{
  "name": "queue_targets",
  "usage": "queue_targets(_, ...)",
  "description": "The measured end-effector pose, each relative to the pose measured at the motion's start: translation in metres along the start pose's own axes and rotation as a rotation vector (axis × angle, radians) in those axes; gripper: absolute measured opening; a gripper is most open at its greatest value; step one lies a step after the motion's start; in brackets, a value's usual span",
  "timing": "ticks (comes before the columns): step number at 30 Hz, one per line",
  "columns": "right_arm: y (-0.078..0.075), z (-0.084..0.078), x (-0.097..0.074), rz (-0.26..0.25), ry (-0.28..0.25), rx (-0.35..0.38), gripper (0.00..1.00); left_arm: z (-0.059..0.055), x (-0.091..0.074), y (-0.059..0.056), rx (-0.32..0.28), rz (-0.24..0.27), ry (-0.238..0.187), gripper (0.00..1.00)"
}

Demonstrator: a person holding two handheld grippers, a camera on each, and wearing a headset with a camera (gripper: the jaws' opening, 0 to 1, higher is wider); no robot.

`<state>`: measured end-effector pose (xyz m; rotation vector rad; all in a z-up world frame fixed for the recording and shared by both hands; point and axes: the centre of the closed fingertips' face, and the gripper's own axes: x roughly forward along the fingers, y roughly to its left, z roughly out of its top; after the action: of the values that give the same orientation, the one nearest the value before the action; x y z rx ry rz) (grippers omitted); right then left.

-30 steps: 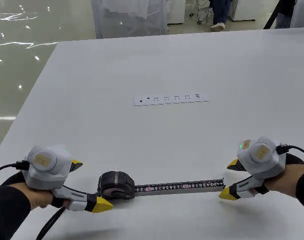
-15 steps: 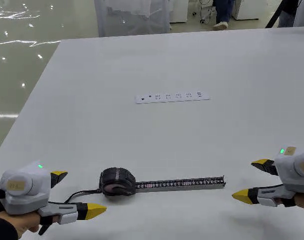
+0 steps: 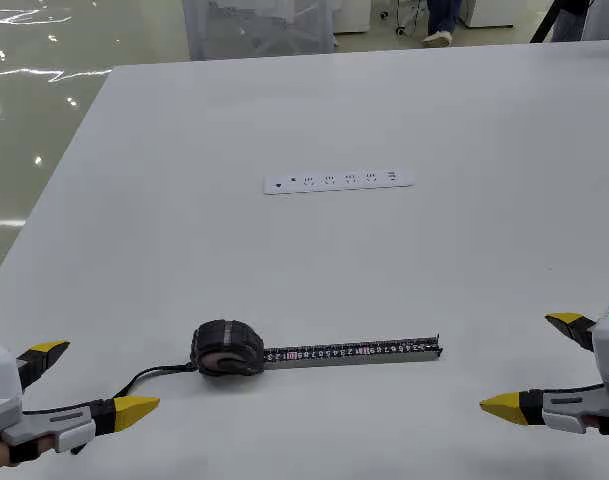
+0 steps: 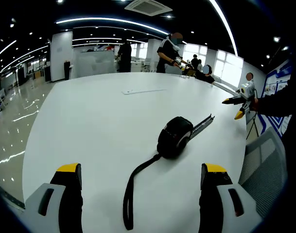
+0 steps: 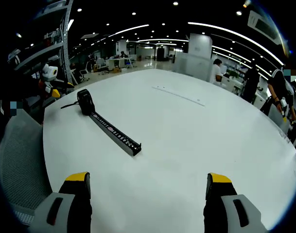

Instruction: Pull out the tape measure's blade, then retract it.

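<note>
A black tape measure (image 3: 227,349) lies on the white table (image 3: 314,260), its blade (image 3: 354,351) drawn out to the right and lying flat. A black wrist strap (image 3: 149,377) trails from its left side. My left gripper (image 3: 92,380) hovers open at the lower left, apart from the case (image 4: 174,137), with nothing between its jaws (image 4: 140,177). My right gripper (image 3: 536,362) is open at the lower right, clear of the blade's tip (image 5: 134,148). The case (image 5: 85,102) sits far left in the right gripper view.
A white power strip (image 3: 338,181) lies flat at mid-table. The table's left edge (image 3: 54,200) drops to a glossy floor. People stand behind the table's far end (image 4: 169,51) in the left gripper view.
Both grippers have let go and drawn back outward, the left off the case and the right off the blade's tip. The tape measure stays put with its blade out.
</note>
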<state>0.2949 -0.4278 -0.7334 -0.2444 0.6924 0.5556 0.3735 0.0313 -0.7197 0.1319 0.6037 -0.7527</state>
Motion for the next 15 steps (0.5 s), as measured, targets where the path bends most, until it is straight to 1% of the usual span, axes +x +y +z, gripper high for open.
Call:
queue_targets(1,0.0,-0.002,-0.001,-0.004,0.001,0.002,0.99,-0.002,-0.001,-0.002,0.012,-0.008,0.008,0.99)
queue_targets(2,0.0,-0.004,-0.004,-0.001,0.004,0.004,0.99,-0.006,-0.003,-0.002,0.049,-0.005,0.028,0.99)
queue_targets(3,0.001,-0.006,-0.005,0.002,0.009,0.007,0.99,-0.008,-0.005,-0.002,0.067,-0.003,0.041,0.99)
queue_targets(4,0.001,-0.007,-0.007,0.002,0.01,0.007,0.99,-0.012,-0.008,-0.002,0.052,0.022,0.062,0.99)
queue_targets(5,0.001,-0.007,-0.01,-0.006,0.006,0.008,0.99,-0.01,-0.009,-0.004,0.056,0.006,0.053,0.99)
queue_targets(7,0.002,-0.007,-0.014,0.005,-0.002,0.022,0.99,-0.01,-0.013,-0.006,0.054,0.003,0.056,0.99)
queue_targets(8,0.001,-0.007,-0.018,-0.002,-0.008,0.015,0.99,-0.006,-0.017,-0.006,0.067,0.01,0.044,0.99)
queue_targets(10,0.002,-0.007,-0.025,-0.006,-0.013,0.011,0.99,0.0,-0.021,-0.008,0.053,0.005,0.025,0.99)
queue_targets(13,0.002,-0.012,-0.033,-0.016,-0.019,0.013,0.99,0.004,-0.025,-0.006,0.053,0.01,0.003,0.99)
queue_targets(14,0.002,-0.013,-0.036,-0.019,-0.019,0.015,0.99,0.004,-0.026,-0.005,0.049,0.012,0.001,0.99)
queue_targets(15,0.002,-0.018,-0.038,-0.023,-0.005,0.023,0.99,0.006,-0.028,-0.004,0.043,0.016,-0.009,0.99)
